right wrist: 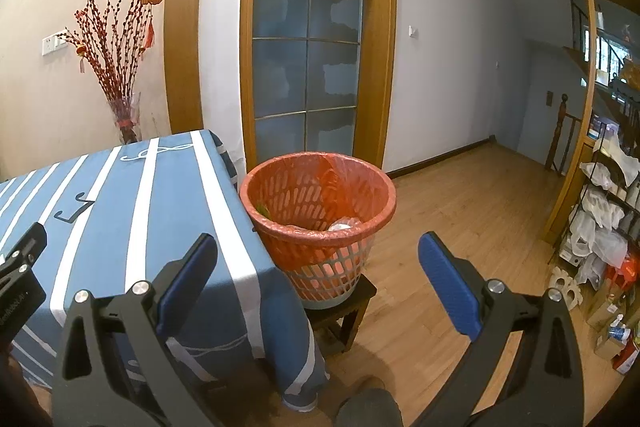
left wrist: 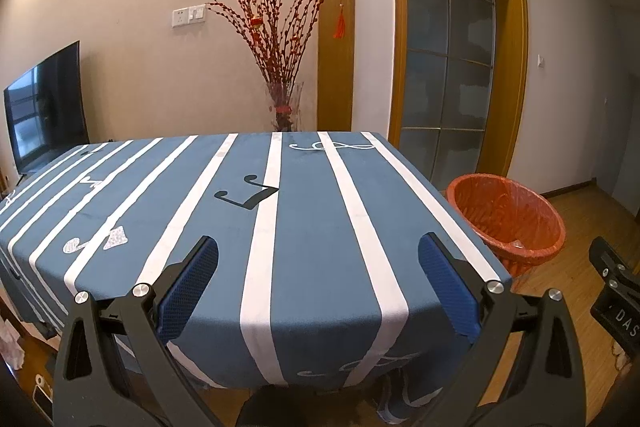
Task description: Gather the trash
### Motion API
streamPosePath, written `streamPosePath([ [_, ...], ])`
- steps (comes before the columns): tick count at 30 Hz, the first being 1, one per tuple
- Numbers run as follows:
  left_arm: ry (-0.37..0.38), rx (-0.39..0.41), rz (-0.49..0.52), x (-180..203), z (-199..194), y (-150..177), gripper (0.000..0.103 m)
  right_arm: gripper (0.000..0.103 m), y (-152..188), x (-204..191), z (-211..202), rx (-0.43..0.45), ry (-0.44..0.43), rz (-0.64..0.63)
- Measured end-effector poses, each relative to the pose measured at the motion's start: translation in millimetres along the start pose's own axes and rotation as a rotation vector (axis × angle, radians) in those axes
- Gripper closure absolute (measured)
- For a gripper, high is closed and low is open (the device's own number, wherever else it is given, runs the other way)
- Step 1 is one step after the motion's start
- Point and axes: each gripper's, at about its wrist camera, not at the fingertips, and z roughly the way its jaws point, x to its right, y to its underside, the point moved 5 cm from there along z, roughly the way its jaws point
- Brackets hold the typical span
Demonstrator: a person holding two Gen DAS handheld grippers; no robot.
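Both the left gripper [left wrist: 318, 283] and the right gripper [right wrist: 318, 283] stand wide open and empty. The blue-and-white striped tablecloth [left wrist: 304, 227] shows no trash; check that surface once more before finishing, because the red-lined plastic basket [right wrist: 318, 203] at its right edge already holds some.

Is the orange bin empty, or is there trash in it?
Not empty: the bin holds crumpled whitish trash and something green at its bottom.

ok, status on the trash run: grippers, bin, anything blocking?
Left gripper open, empty, over tablecloth. Right gripper open, empty, near bin. Bin on stool beside table, some trash inside. No trash seen on table; nothing blocking.
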Motion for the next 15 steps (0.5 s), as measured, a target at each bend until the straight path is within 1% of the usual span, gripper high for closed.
streamPosePath([
  [15, 0.006, -0.025, 0.001, 3, -3, 12, 0.004, 0.005, 9, 1, 5, -0.040, 0.002, 0.007],
])
